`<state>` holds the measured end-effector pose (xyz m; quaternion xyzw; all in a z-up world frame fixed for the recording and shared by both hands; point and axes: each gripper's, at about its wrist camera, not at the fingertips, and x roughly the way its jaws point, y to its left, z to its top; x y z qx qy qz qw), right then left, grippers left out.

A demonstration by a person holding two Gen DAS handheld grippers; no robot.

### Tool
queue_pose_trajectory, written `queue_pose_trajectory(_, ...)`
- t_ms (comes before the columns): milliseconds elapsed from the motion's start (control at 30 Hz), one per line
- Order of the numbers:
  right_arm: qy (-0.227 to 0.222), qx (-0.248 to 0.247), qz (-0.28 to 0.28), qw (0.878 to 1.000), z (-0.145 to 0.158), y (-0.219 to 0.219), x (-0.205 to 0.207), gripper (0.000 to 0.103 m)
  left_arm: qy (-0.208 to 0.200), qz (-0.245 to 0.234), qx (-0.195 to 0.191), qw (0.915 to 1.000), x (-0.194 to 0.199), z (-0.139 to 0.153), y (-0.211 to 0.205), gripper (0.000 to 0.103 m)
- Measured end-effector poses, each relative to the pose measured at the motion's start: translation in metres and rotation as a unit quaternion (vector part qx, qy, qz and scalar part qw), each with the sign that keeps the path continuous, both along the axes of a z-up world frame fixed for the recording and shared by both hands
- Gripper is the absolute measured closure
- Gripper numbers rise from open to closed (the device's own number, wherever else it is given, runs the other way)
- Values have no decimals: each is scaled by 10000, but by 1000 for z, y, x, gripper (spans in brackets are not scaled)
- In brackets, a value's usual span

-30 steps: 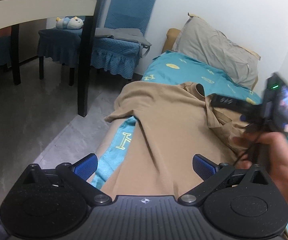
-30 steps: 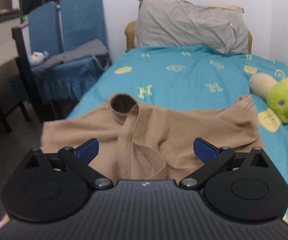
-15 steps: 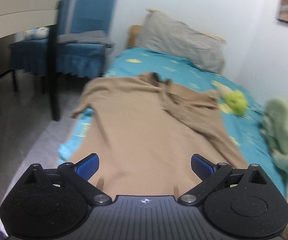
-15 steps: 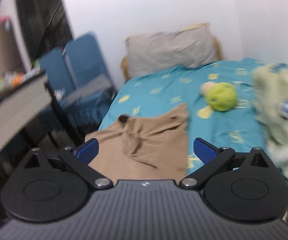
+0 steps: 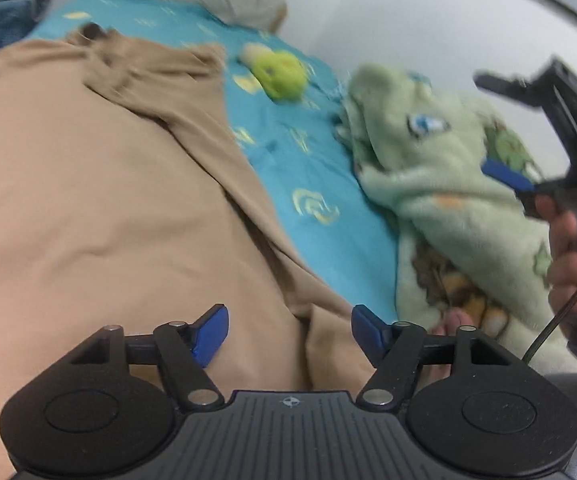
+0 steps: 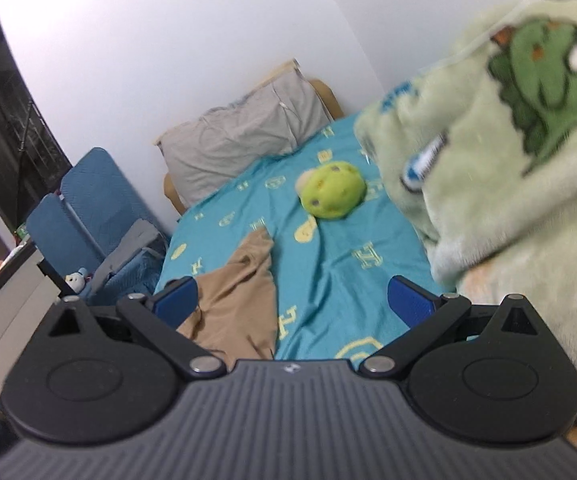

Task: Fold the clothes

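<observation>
Tan garment (image 5: 100,184) lies spread on the bed (image 5: 304,160), my left gripper (image 5: 288,334) over its near hem, fingers apart, empty. Right gripper (image 6: 292,300) gapes empty too; green blanket (image 6: 508,168) at 2 o'clock.

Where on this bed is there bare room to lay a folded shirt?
A bare strip of blue sheet runs between the tan garment and the green fleece blanket; more lies below the pillow. The green plush toy takes the middle. The left half and right edge are covered.
</observation>
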<state>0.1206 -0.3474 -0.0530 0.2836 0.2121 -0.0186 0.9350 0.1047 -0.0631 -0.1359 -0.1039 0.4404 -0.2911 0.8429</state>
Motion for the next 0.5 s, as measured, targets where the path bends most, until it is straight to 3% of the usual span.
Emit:
queue_pose_trajectory(100, 85, 139, 35, 9999, -7, -4, 3, 0, 134, -161, 27, 9998, 3, -13, -14, 47)
queue_pose_trajectory(200, 177, 207, 93, 9996, -11, -2, 7, 0, 401, -248, 10, 9989, 9, -23, -19, 62)
queue_pose_trajectory(400, 296, 40, 289, 9991, -14, 9, 12, 0, 385, -536, -302, 9974, 6, -18, -21, 90)
queue_pose_trajectory(433, 324, 0, 326, 9989, -14, 12, 13, 0, 384, -562, -260, 9973, 6, -17, -21, 100)
queue_pose_trajectory(500, 374, -84, 386, 9985, -15, 15, 15, 0, 374, -539, -211, 9976, 4, -12, -18, 103)
